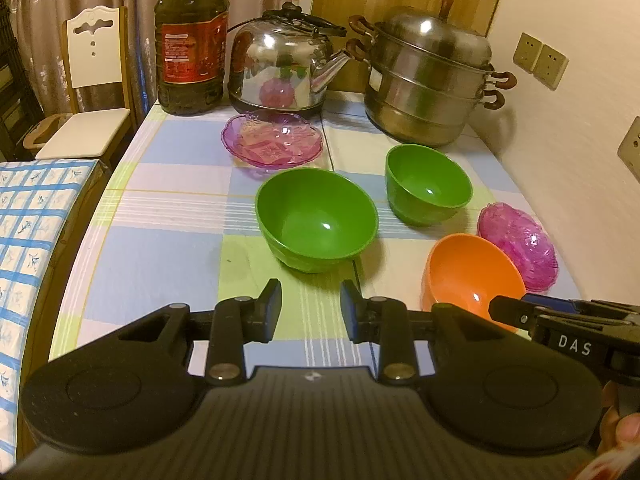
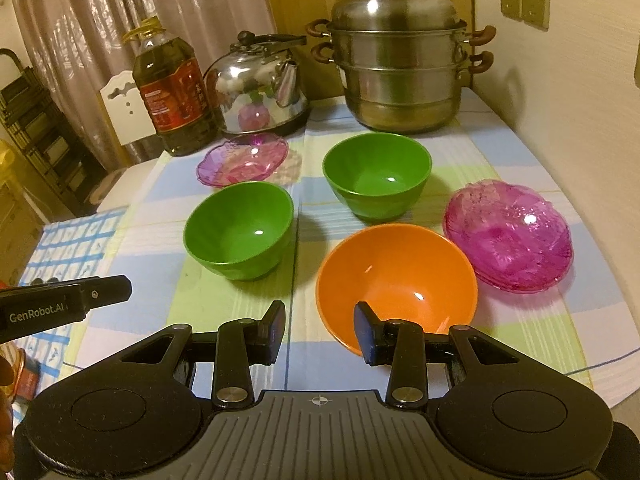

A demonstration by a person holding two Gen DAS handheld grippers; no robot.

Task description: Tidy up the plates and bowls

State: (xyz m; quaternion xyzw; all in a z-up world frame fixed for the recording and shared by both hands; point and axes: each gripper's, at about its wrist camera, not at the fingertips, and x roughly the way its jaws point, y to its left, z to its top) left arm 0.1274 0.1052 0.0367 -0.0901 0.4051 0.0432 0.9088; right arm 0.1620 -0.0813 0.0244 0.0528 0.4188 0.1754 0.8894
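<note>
We hold the left gripper [image 1: 310, 306] with its jaws spread and nothing between them, the near green bowl [image 1: 316, 224] upright on the table [image 1: 160, 240] just ahead. Our right gripper [image 2: 320, 330] is likewise parted and unladen, its right finger [image 2: 366, 334] overlapping the orange bowl's [image 2: 396, 280] near rim. The pink plates [image 2: 510, 236] lie just right of that bowl.

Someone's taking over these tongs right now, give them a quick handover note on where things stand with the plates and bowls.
Left tongs: open, empty, hovering short of the nearer green bowl.
Right tongs: open, empty, right tip at the orange bowl rim.
Second green bowl stands apart, further back.
Pink plates: a stack on the right, one single plate by the kettle.
Done: that stack, apparently.
Left: nest the three bowls, add the single plate to the stack.
</note>
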